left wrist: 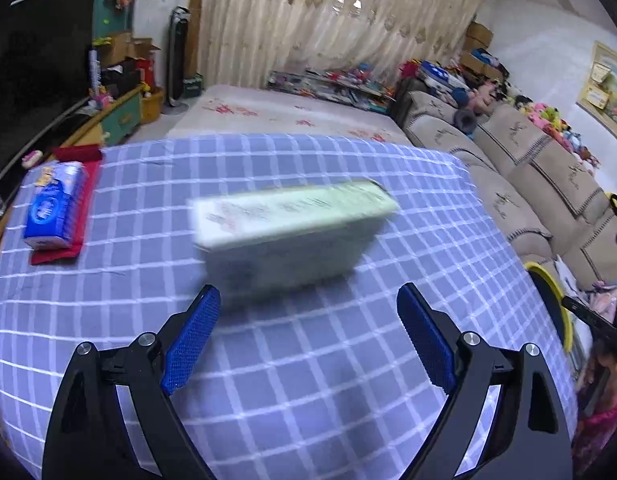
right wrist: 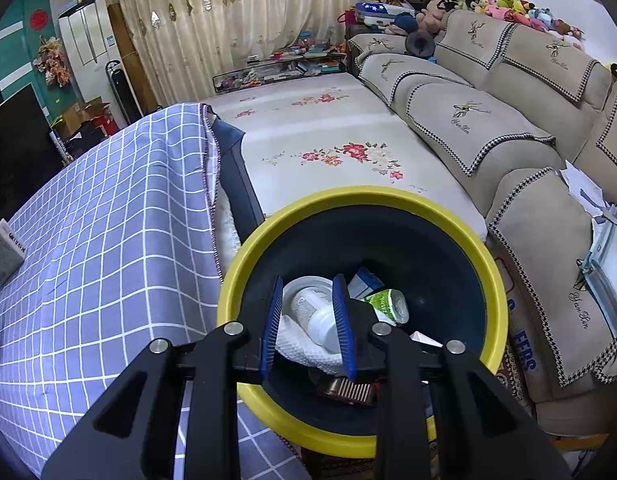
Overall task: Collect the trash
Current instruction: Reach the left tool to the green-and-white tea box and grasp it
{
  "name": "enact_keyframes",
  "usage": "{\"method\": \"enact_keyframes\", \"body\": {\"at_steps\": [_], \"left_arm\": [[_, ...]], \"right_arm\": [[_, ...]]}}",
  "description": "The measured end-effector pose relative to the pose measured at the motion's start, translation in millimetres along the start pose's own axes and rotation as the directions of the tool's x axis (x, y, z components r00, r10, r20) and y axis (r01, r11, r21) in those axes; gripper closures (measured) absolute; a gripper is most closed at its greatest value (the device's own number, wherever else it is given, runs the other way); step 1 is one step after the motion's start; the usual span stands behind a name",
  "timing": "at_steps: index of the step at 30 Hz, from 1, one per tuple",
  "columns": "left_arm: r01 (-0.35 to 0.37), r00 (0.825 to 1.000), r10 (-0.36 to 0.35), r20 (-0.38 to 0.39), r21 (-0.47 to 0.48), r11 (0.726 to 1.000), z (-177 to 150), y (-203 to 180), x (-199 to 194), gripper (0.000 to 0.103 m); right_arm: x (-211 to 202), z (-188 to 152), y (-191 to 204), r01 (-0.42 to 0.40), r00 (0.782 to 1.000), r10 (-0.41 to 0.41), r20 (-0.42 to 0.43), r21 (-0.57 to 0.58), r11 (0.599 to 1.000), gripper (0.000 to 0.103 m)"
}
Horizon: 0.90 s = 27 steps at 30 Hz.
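Note:
A pale green and white carton lies blurred on the checked purple tablecloth, just ahead of my left gripper, which is open and empty with its blue pads either side of the carton's near end. My right gripper hangs over a dark bin with a yellow rim. Its fingers stand partly apart around a white bottle inside the bin; I cannot tell whether they touch it. The bin also holds a green-labelled can, white cloth and other scraps. The carton's end shows at the far left of the right wrist view.
A blue tissue pack on a red cloth lies at the table's far left. A beige sofa runs along the right, with a flowered mat between it and the table. The bin's rim shows at the table's right edge.

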<state>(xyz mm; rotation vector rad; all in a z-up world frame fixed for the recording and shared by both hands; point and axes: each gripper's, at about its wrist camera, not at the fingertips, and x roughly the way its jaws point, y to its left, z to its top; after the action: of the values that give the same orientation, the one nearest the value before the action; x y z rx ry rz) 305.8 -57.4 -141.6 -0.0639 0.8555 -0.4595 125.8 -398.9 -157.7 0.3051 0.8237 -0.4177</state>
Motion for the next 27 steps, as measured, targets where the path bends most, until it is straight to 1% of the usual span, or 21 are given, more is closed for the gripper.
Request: {"method": "enact_keyframes", "body": {"at_steps": [5, 8, 11, 12, 14, 15, 17, 19, 22, 24, 27], "left_arm": [[0.077, 0.997, -0.077, -0.011, 0.052, 0.996, -3.1, -38.8, -3.9, 0.015], [0.109, 0.994, -0.109, -0.003, 0.078, 0.991, -1.9, -52.2, -13.0, 0.015], [0.065, 0.997, -0.069, 0.042, 0.103, 0.993, 0.3, -48.4, -32.2, 0.015], [0.048, 0.997, -0.053, 0.052, 0.102, 0.994, 1.6, -40.5, -37.5, 0.015], [-0.007, 0.997, 0.001, 0.072, 0.082, 0.997, 3.3, -21.4, -45.7, 0.015], [-0.027, 0.997, 0.023, 0.074, 0.059, 0.998, 4.4, -9.3, -46.4, 0.015], [-0.037, 0.997, 0.035, 0.068, 0.021, 0.999, 6.3, 10.0, -42.7, 0.015], [-0.050, 0.998, 0.050, 0.047, 0.005, 0.999, 7.6, 22.2, -29.0, 0.015], [-0.032, 0.999, 0.031, 0.029, 0.034, 0.999, 7.9, 19.0, -10.5, 0.015], [-0.021, 0.999, 0.020, 0.027, 0.052, 0.998, 6.8, 12.2, -6.0, 0.015], [0.034, 0.999, -0.034, 0.004, 0.069, 0.997, 5.7, -6.9, -2.5, 0.015]], "right_arm": [[-0.1, -0.4, 1.3, -0.008, 1.000, 0.008, -0.002, 0.000, 1.000, 0.078], [-1.7, -0.6, 0.4, -0.014, 1.000, 0.014, -0.001, 0.001, 1.000, 0.078], [-2.9, -0.9, -2.2, -0.019, 1.000, 0.019, -0.001, 0.001, 1.000, 0.078], [-3.0, -1.0, -2.8, -0.021, 1.000, 0.021, -0.001, 0.001, 1.000, 0.078], [-2.1, -0.3, -3.7, -0.023, 1.000, 0.023, -0.001, 0.006, 1.000, 0.078], [-2.2, -0.7, -3.4, -0.024, 1.000, 0.024, -0.001, 0.006, 1.000, 0.078], [-0.7, -1.0, -1.7, -0.028, 1.000, 0.028, -0.005, 0.006, 1.000, 0.078], [-0.5, -0.6, 2.8, -0.035, 0.999, 0.035, -0.007, 0.000, 0.999, 0.078], [-2.7, 0.2, 7.9, -0.038, 0.999, 0.038, -0.003, -0.013, 0.999, 0.078], [-4.2, 1.5, 8.3, -0.036, 0.999, 0.036, 0.000, -0.015, 0.999, 0.078], [-5.4, 4.0, 6.2, -0.030, 1.000, 0.030, 0.002, -0.012, 0.999, 0.078]]}}
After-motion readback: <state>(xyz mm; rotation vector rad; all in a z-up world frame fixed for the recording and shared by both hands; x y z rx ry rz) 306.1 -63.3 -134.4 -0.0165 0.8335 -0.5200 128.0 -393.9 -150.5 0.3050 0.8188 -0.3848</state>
